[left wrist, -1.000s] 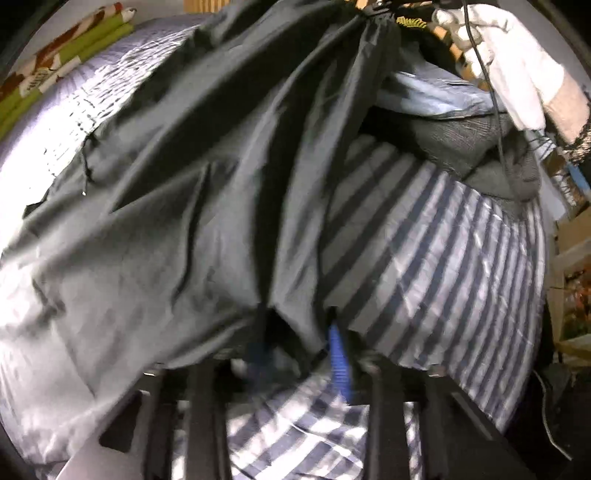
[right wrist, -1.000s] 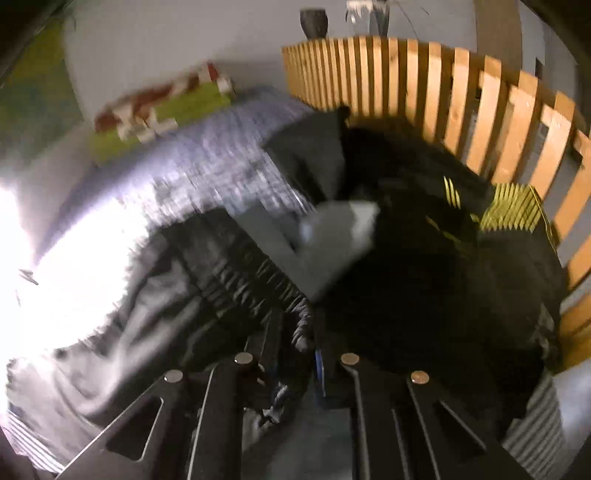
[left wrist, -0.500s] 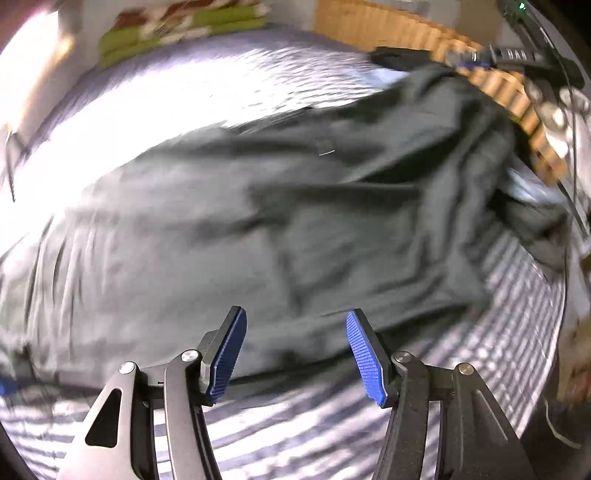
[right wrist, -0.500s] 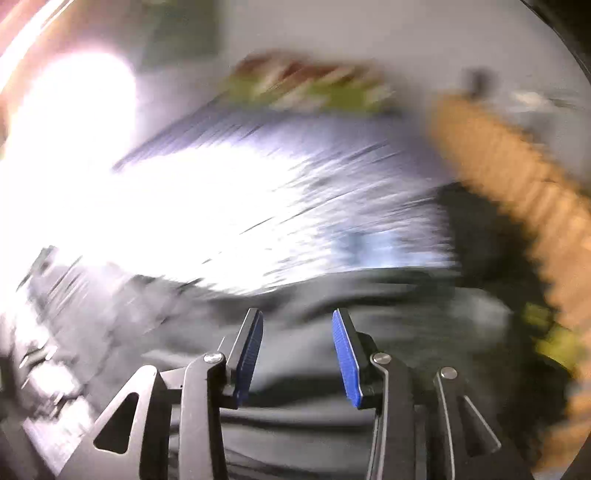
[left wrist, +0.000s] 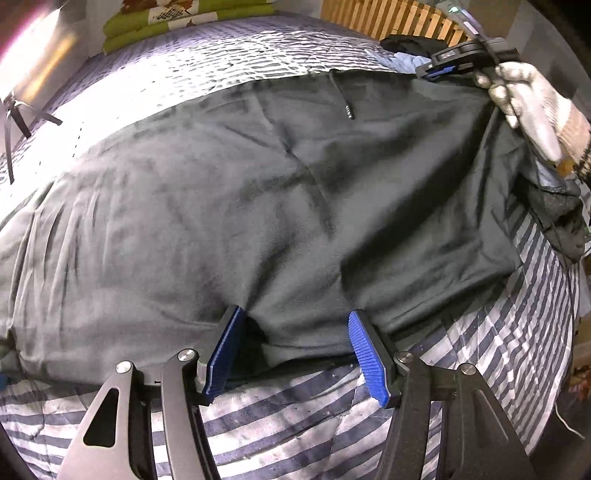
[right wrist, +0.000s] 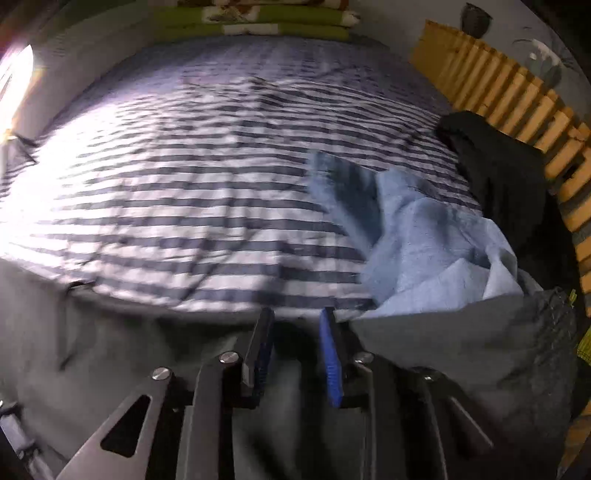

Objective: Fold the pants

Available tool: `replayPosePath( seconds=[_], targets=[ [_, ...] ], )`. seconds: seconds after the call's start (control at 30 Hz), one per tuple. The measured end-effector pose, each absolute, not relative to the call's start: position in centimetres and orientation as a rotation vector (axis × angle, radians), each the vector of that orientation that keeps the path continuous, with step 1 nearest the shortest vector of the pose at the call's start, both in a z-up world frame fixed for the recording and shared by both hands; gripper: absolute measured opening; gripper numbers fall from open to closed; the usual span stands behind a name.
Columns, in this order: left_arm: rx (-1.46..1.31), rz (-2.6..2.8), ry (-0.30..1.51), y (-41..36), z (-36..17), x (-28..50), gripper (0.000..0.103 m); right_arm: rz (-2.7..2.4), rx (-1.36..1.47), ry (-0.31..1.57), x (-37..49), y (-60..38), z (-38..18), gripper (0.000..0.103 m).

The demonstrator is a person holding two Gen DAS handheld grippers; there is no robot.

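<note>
Dark grey pants (left wrist: 258, 206) lie spread flat across the striped bed cover (left wrist: 498, 350), with a drawstring (left wrist: 343, 99) at the far waist edge. My left gripper (left wrist: 293, 321) stands open at the pants' near edge, its blue pads either side of a fold of cloth without pinching it. In the right wrist view my right gripper (right wrist: 295, 317) is open just above the pants (right wrist: 110, 350) at their far edge. The left wrist view shows this right gripper (left wrist: 461, 55) at the top right, held by a gloved hand (left wrist: 532, 99).
A light blue garment (right wrist: 424, 251) and a black garment (right wrist: 495, 166) lie heaped by the wooden slat rail (right wrist: 517, 92) on the right. Folded green blankets (right wrist: 258, 22) sit at the far end of the bed. More dark clothes (left wrist: 561, 221) hang off the right edge.
One second ago both grippers were shut on the pants and held them up. The pants now lie spread on the bed, and both grippers have let go and opened.
</note>
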State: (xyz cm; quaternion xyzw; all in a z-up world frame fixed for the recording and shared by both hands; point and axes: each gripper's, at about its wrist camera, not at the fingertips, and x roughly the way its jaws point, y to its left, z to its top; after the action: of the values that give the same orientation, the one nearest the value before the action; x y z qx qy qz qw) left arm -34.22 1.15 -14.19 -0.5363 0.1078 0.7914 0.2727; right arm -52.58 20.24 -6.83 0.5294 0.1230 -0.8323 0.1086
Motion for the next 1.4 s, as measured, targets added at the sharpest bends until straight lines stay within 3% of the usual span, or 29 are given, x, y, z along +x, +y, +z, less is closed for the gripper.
replayPosePath(
  seconds=[0.3, 0.53, 0.73, 1.0, 1.17, 1.4],
  targets=[
    [-1.401, 2.317, 0.034, -6.4, -9.3, -34.0, 0.063, -2.287, 1.332, 0.369, -43.5, 14.4, -3.4, 0.027],
    [-1.44, 2.628, -0.439, -23.3, -6.5, -35.9, 0.063, -2.114, 1.196, 0.353, -35.0, 7.0, -4.0, 0.033],
    [-1.48, 2.728, -0.844, -36.5, -8.1, -38.4, 0.064, -2.018, 1.112, 0.401, -30.1, -0.8, -3.8, 0.033],
    [-1.427, 2.698, -1.19, -43.2, -12.4, -41.8, 0.066, -1.886, 1.095, 0.417, -26.0, -9.9, -2.8, 0.033],
    [-1.459, 2.661, -1.139, -43.7, -14.1, -43.8, 0.067, -1.816, 1.067, 0.461, -24.4, -16.2, -3.1, 0.033],
    [-1.402, 2.565, -1.19, -45.9, -12.2, -44.7, 0.067, -1.758, 1.026, 0.48, -22.7, -27.0, -4.9, 0.033]
  ],
)
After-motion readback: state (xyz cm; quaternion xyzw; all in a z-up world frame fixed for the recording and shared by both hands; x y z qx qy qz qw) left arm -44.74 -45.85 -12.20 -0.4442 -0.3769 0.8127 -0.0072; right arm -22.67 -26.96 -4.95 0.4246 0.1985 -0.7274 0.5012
